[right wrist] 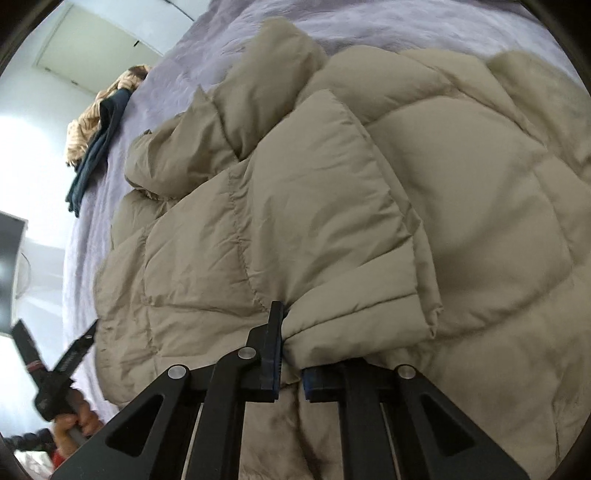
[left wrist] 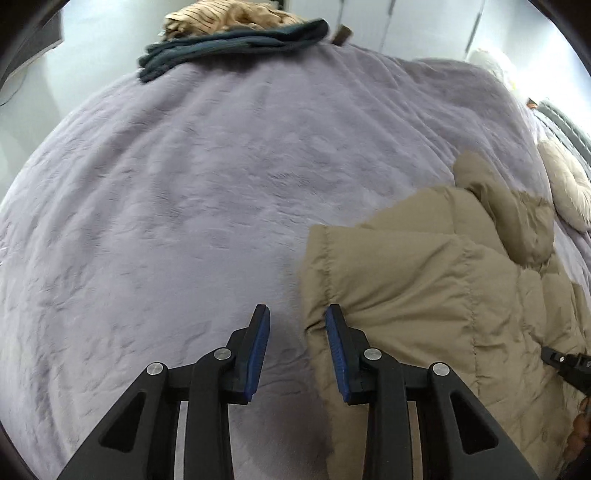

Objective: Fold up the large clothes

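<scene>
The right gripper [right wrist: 290, 354] points steeply down from the near edge of the bed, its black fingers [right wrist: 271, 343] pinched together on a fold of the puffy beige quilted down jacket [right wrist: 332, 206], the right-hand finger mostly buried under the bulging fabric. The left gripper [left wrist: 297, 349] also tilts steeply downward just left of the jacket's near left edge; its blue-padded fingers [left wrist: 258, 354] stand a little apart, the right pad touching or just beside the jacket's side seam, and whether cloth is pressed between them cannot be told. In the right wrist view the left gripper's black body shows at the near left, gripped by a person's hand [right wrist: 79, 421]. The jacket lies on the right half of the fuzzy lavender bedspread [left wrist: 184, 203], its long axis running from near to far, with one quilted sleeve folded across its body and another padded part bunched at its far end. At the far left edge of the bed sits a folded dark teal garment [left wrist: 236, 46], touching a crumpled tan striped cloth [left wrist: 221, 16] behind it
</scene>
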The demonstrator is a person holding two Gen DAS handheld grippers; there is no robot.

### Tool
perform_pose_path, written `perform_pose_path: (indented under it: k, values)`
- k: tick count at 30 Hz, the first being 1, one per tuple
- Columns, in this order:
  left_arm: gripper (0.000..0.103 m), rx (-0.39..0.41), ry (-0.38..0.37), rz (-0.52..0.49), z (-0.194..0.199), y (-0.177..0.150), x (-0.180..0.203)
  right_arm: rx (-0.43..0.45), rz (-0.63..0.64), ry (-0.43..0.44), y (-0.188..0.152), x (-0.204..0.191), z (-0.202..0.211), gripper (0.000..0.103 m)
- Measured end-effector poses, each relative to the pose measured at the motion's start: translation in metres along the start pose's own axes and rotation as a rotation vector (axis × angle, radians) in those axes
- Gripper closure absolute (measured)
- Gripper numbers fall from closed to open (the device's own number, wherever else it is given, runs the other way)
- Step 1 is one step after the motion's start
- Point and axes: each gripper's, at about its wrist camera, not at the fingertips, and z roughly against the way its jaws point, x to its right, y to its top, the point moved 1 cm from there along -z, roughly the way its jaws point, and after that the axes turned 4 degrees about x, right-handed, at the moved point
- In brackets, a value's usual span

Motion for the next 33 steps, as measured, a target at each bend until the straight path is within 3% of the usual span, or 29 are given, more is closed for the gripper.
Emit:
perform_pose_path:
  k: [1,3,5,6,10,11,13,14,19,24,28,33]
  values:
    - [0.069,0.013,0.013,-0.006,0.006,0.002,0.000,-0.006,0.009,-0.007,0.001,-0.002,0.001,0.093]
    - [0.069,0.037,0.017,-0.023,0.020,0.004,0.000,-0.023,0.035,-0.020,0.003,-0.003,0.007,0.080]
    - [0.069,0.059,-0.008,-0.017,0.037,0.006,-0.002,-0.018,0.061,-0.024,0.002,-0.002,0.022,0.043]
    - [0.069,0.065,-0.023,-0.013,0.045,0.005,-0.003,-0.001,0.070,-0.025,0.001,0.001,0.031,0.040]
    - [0.069,0.047,-0.093,-0.030,0.070,-0.012,0.010,0.099,0.076,-0.081,0.001,0.013,0.070,0.044]
    - [0.069,0.040,-0.109,-0.042,0.073,-0.016,0.017,0.129,0.072,-0.081,0.002,0.016,0.079,0.062]
    - [0.069,0.026,-0.139,-0.080,0.073,-0.026,0.032,0.155,0.096,-0.087,0.007,0.014,0.086,0.077]
    - [0.069,0.019,-0.137,-0.106,0.071,-0.030,0.040,0.157,0.114,-0.087,0.008,0.014,0.085,0.078]
    - [0.069,-0.037,-0.078,-0.122,0.038,-0.053,0.056,0.111,0.195,-0.108,0.012,0.006,0.052,0.081]
    - [0.069,-0.054,-0.055,-0.096,0.023,-0.058,0.055,0.058,0.177,-0.122,0.009,0.027,0.020,0.085]
    - [0.069,-0.059,-0.018,-0.129,0.021,-0.059,0.063,0.050,0.169,-0.119,0.014,0.025,0.024,0.085]
    - [0.069,-0.074,-0.018,-0.111,0.039,-0.055,0.066,0.045,0.144,-0.055,0.008,0.029,0.051,0.081]
